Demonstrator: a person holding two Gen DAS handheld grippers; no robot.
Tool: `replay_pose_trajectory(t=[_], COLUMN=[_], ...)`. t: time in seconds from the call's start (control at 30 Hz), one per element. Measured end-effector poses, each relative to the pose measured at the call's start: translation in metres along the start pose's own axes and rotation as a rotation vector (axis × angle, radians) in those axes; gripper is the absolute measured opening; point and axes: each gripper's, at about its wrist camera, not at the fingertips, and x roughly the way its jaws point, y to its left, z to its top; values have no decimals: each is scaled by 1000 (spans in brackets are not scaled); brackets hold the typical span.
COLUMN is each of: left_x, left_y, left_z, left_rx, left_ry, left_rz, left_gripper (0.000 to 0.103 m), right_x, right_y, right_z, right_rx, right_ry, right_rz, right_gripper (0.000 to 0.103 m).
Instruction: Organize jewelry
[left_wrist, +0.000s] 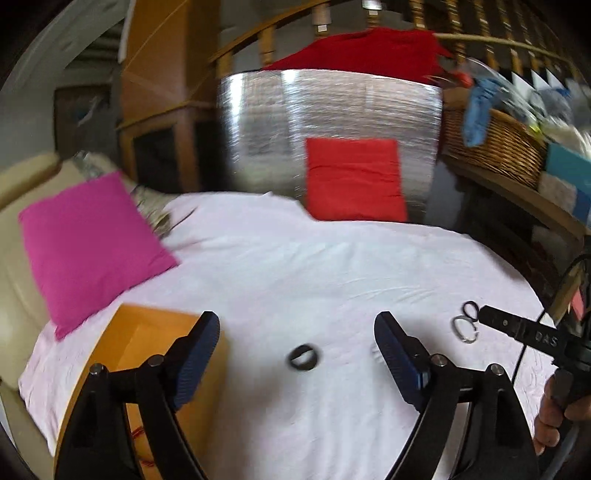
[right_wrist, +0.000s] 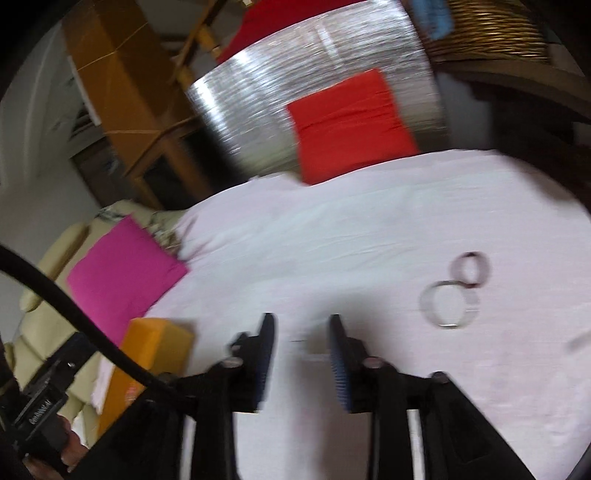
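Observation:
A dark ring (left_wrist: 303, 356) lies on the white cloth between the open fingers of my left gripper (left_wrist: 295, 332). A silver bangle (left_wrist: 464, 329) and a dark bangle (left_wrist: 470, 309) lie touching at the right; both also show in the right wrist view, silver (right_wrist: 448, 304) and dark (right_wrist: 471, 269). My right gripper (right_wrist: 302, 325) is open and empty, left of the bangles. It shows as a black tip (left_wrist: 517, 328) by the bangles in the left wrist view. An orange box (left_wrist: 147, 343) stands at the left, also in the right wrist view (right_wrist: 155, 343).
A pink cushion (left_wrist: 88, 247) lies at the left on the cloth (left_wrist: 314, 266), a red cushion (left_wrist: 354, 179) at the far edge against a silver panel (left_wrist: 332, 122). A wicker basket (left_wrist: 498, 144) sits on a shelf at the right. A cream sofa (right_wrist: 48, 325) is at the left.

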Motion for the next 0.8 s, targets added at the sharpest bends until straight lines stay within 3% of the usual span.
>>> replay_pose_trajectory(t=[0.13, 0.3, 0.5, 0.8], left_x=[18, 46, 75, 88], left_y=[-37, -62, -63, -62], left_z=[4, 1, -13, -25], left_rx=[30, 37, 42, 95], left_ry=[-13, 16, 80, 101], left_rz=[1, -12, 4, 45], left_gripper=[87, 87, 87, 87], right_x=[-15, -5, 9, 18], right_y=[-42, -67, -74, -75], right_z=[-1, 2, -4, -13], right_rx=[39, 65, 35, 34], right_ry=[-5, 42, 90, 118], right_rz=[-81, -100, -131, -146], right_gripper=[52, 52, 52, 52])
